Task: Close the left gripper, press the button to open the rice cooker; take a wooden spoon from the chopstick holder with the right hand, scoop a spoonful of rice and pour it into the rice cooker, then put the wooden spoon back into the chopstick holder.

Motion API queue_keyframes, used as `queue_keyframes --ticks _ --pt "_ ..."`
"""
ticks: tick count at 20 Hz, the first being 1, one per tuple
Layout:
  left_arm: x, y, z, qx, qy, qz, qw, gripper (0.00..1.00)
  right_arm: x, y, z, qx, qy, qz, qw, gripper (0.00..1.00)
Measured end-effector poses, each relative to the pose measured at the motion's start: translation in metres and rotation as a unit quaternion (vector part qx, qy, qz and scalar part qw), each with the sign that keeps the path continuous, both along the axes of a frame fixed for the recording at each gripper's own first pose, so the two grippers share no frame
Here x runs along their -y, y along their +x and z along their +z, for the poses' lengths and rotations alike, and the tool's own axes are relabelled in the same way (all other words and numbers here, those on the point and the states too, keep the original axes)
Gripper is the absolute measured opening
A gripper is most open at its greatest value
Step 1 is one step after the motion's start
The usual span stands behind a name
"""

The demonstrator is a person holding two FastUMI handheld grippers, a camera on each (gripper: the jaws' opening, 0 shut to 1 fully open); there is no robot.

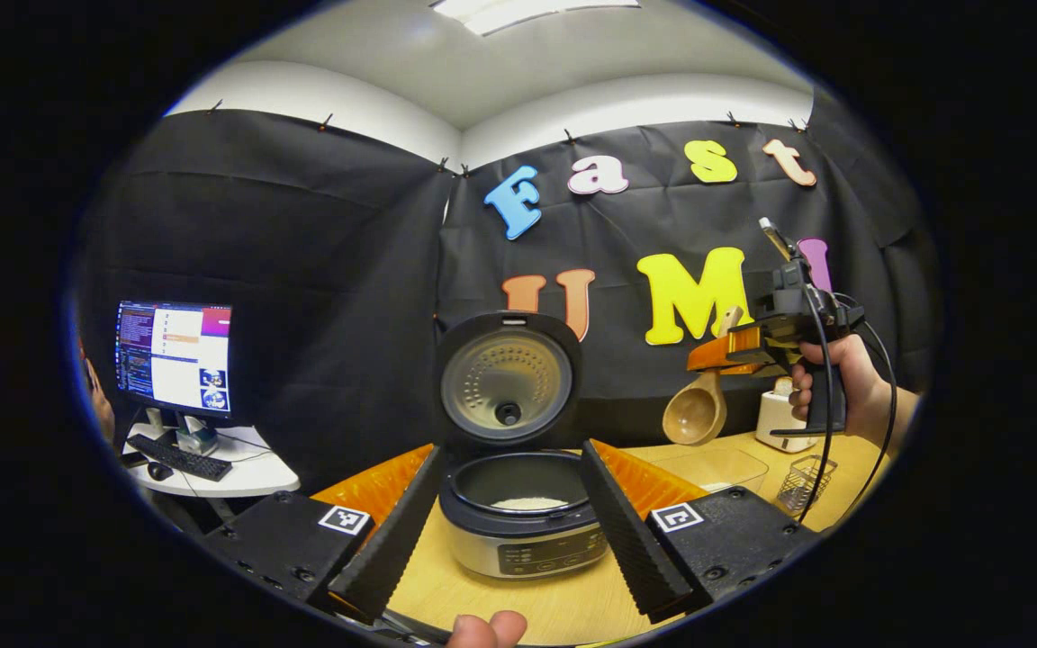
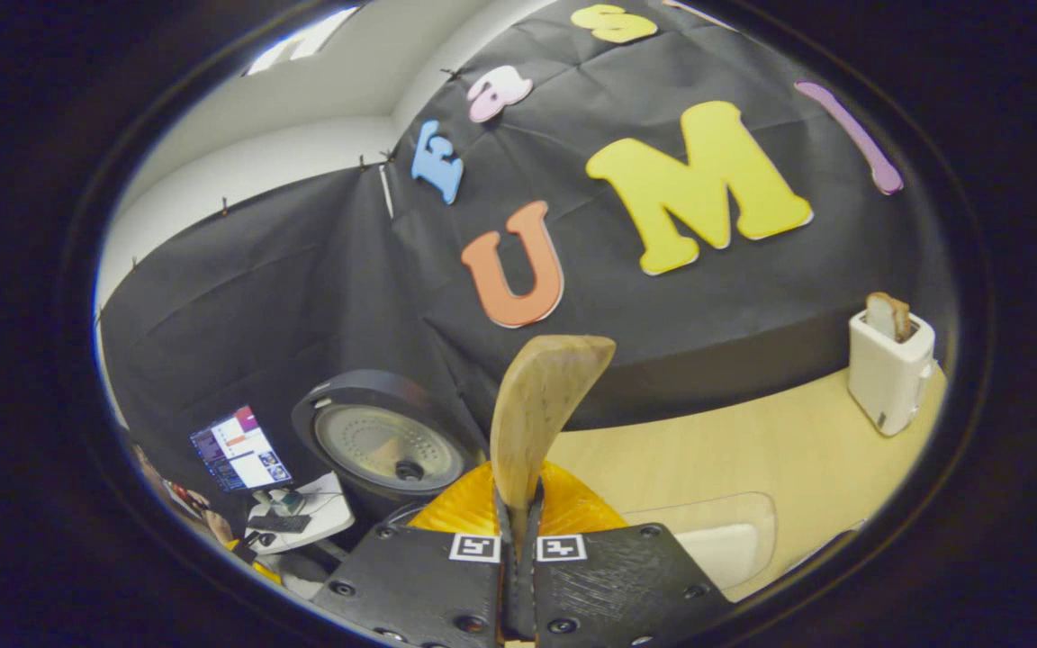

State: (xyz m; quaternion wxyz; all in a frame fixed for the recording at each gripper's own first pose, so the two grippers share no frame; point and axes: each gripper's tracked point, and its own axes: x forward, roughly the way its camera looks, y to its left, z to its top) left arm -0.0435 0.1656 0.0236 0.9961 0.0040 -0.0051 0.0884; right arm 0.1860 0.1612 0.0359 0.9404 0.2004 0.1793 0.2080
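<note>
Booth: black cloth walls around a light wooden table [image 1: 563, 603], which I see under both cameras.
Rice cooker: the rice cooker [image 1: 523, 526] sits at 6 o'clock in my left gripper view, its lid [image 1: 508, 378] standing open and upright, and a thin layer of white rice [image 1: 529, 503] lies in the pot.
Left gripper: my left gripper [image 1: 509, 526] has its fingers spread wide, one on each side of the cooker, touching nothing.
Right gripper: my right gripper [image 2: 518, 540] has its fingers pressed together on the handle of the wooden spoon [image 2: 536, 409]; from the left gripper view I see it at 3 o'clock, held up in a hand [image 1: 843, 382] well above the table.
Wooden spoon: its bowl [image 1: 695, 412] hangs down below the right gripper, to the right of the cooker lid.
Rice box: a clear container [image 2: 725, 540] of rice lies on the table just right of the cooker.
Chopstick holder: a wire mesh chopstick holder [image 1: 805, 481] stands at 4 o'clock.
Toaster: a white toaster [image 2: 889, 371] with bread stands at the table's back edge.
Side desk: a lit monitor [image 1: 175, 357] and keyboard [image 1: 178, 457] at 9 o'clock.
</note>
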Motion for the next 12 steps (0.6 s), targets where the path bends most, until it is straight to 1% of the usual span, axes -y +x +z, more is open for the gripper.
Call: queue_keyframes --ticks 3,7,9,12 --pt "0.018 0.004 0.001 0.000 0.014 -0.016 1.000 0.97 0.075 -0.006 -0.010 -0.003 0.004 -0.068 0.998 0.00" --pt "0.035 0.010 -0.005 -0.007 0.004 -0.038 0.999 0.97 0.160 -0.017 -0.032 -0.011 -0.006 -0.146 0.989 0.00" --pt "0.041 0.010 -0.009 -0.013 -0.008 -0.047 0.999 0.97 0.198 -0.024 -0.046 -0.009 -0.024 -0.185 0.982 0.00" --pt "0.039 0.012 -0.009 -0.015 -0.017 -0.048 0.999 0.98 0.234 -0.035 -0.065 -0.014 -0.033 -0.225 0.974 0.00"
